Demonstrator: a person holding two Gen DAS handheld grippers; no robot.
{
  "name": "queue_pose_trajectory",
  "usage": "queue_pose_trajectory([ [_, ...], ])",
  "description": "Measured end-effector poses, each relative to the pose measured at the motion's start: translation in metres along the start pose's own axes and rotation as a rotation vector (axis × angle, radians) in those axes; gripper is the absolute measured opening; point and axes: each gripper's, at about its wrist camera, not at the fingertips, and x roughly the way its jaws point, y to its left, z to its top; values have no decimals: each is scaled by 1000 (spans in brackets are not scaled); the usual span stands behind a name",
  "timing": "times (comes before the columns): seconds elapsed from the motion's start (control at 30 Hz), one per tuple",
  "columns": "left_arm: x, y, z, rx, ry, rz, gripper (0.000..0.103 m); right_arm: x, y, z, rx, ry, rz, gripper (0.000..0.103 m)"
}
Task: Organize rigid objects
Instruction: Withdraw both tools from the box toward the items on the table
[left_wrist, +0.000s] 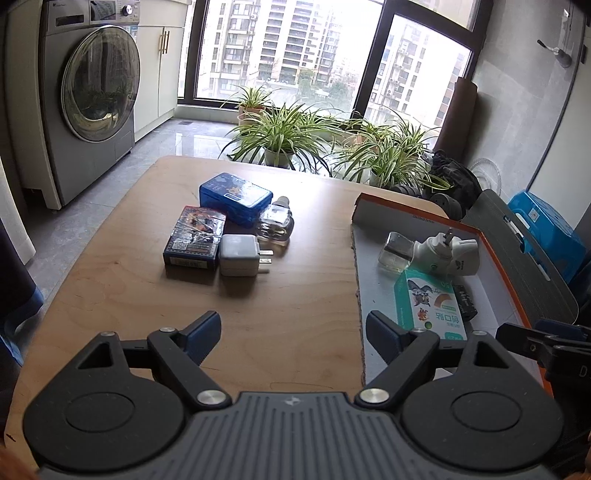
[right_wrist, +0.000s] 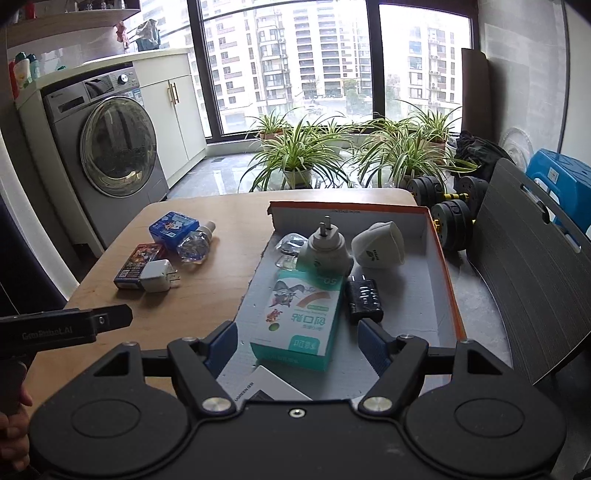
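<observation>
Your left gripper (left_wrist: 293, 339) hangs over the bare wood of the counter (left_wrist: 122, 295) with its fingers (left_wrist: 205, 330) spread and nothing between them. Your right gripper (right_wrist: 297, 341) is also released, its fingers (right_wrist: 371, 341) standing either side of the near end of the teal bandage box (right_wrist: 301, 321) without pressing on it.

That box lies in the orange-rimmed cardboard tray (right_wrist: 441, 280), together with a white plug-in vaporizer (right_wrist: 325, 251), a small glass bottle (right_wrist: 290, 249) just beside it, a white cap-shaped piece (right_wrist: 378, 245) and a black adapter (right_wrist: 364, 301).

Out on the counter to the left sit a blue tin (left_wrist: 234, 197), a dark card box (left_wrist: 194, 236), a white charger (left_wrist: 240, 256) touching that box, and a clear refill bottle (left_wrist: 275, 223) lying against the tin.
</observation>
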Motion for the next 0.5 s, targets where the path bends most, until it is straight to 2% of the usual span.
queue_pose_trajectory([
  [0.5, -6, 49, 7, -65, -6, 62, 91, 16, 58, 8, -86, 27, 82, 86],
])
